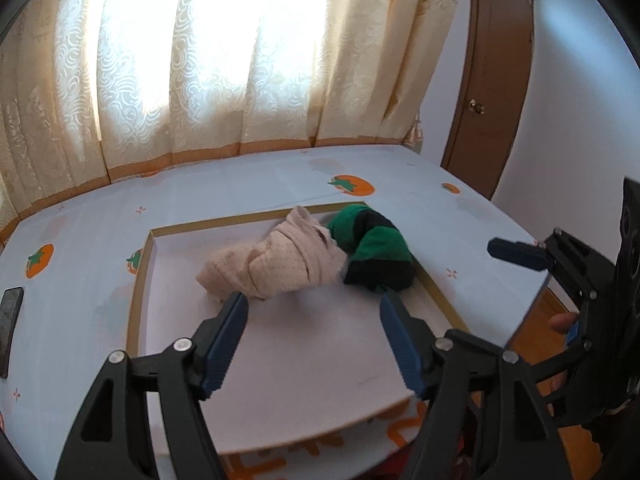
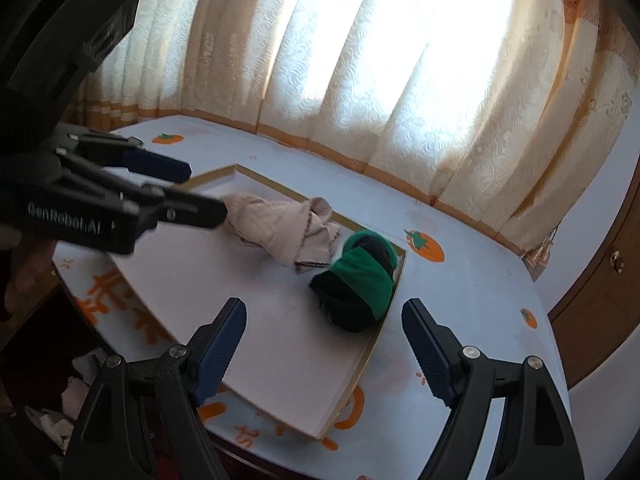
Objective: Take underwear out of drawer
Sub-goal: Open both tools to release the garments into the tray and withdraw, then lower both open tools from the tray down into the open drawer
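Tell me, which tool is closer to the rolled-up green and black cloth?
Probably the right tool. Open and empty, it hovers just in front of the rolled-up green and black cloth. The left tool, also open, sits nearer the beige knitted cloth beside it.

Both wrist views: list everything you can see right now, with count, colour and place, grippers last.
drawer: one, white inside with tan rim, on the tablecloth.
beige underwear: one, bundled, in the drawer's far part.
green and black underwear: one, rolled, at the drawer's far right corner, touching the beige one.
tablecloth: one, pale blue with orange fruit prints.
curtain: cream, backlit, behind.
wooden door: brown, far right.
dark flat object: one, left edge; unidentifiable.
left gripper: open, empty.
right gripper: open, empty.
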{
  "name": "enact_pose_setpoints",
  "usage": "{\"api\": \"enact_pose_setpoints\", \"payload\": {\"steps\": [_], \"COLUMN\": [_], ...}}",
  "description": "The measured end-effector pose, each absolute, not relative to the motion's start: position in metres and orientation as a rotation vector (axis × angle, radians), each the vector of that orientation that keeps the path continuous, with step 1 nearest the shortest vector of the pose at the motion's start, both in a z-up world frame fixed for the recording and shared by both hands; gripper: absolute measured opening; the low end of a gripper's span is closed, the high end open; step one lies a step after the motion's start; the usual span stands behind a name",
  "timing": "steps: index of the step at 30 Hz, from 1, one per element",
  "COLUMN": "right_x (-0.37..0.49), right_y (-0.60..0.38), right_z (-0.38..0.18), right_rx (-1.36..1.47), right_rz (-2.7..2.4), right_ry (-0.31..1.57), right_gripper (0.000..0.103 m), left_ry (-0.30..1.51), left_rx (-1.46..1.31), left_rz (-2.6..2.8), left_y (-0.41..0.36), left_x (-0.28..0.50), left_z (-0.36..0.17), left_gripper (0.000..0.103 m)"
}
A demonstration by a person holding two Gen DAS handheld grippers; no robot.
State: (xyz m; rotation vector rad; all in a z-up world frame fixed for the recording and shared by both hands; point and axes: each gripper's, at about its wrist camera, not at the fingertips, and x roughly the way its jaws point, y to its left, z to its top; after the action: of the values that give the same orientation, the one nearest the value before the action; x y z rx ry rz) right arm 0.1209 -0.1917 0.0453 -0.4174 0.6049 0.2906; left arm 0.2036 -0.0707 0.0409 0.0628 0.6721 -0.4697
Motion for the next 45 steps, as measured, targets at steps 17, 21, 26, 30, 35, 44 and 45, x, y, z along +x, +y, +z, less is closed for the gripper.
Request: {"api": "enact_pose_setpoints", "payload": {"steps": [17, 21, 26, 30, 35, 44, 45], "right_x": [0.052, 0.038, 0.023, 0.014, 0.000, -0.027, -0.030], "right_y": [-0.176, -0.175, -0.173, -0.173, -0.175, -0.182, -0.184], "right_z": [0.079, 0.084, 0.092, 0.101, 0.106, 0.075, 0.068], "right_rx": [-0.443, -0.465, -0.481, -0.483, -0.487, -0.494, -0.491], "right_rz": [0.348, 0.351, 0.355, 0.353, 0.356, 0.385, 0.392], "right_ry": [0.536, 0.526, 0.510, 0.486, 0.468, 0.537, 0.553], "right_gripper": [0.083, 0.083, 0.084, 0.084, 0.085, 0.086, 0.086], "left_ry": [0.653, 0.649, 0.636, 0.615, 0.613, 0.655, 0.664], "left_rx": [0.058, 0.053, 0.049, 0.045, 0.063, 0.070, 0.071], "left_rz": [-0.524, -0.534, -0.539, -0.543, -0.541, -0.514, -0.509], "left_y": [-0.050, -0.046, -0.044, -0.041, -0.037, -0.022, -0.021], "left_x": [0.127, 0.112, 0.098, 0.086, 0.073, 0.053, 0.052], "left_z": [0.042, 0.043, 0.050, 0.058, 0.055, 0.025, 0.020], "left_gripper": [0.071, 0.071, 0.071, 0.074, 0.076, 0.076, 0.076]}}
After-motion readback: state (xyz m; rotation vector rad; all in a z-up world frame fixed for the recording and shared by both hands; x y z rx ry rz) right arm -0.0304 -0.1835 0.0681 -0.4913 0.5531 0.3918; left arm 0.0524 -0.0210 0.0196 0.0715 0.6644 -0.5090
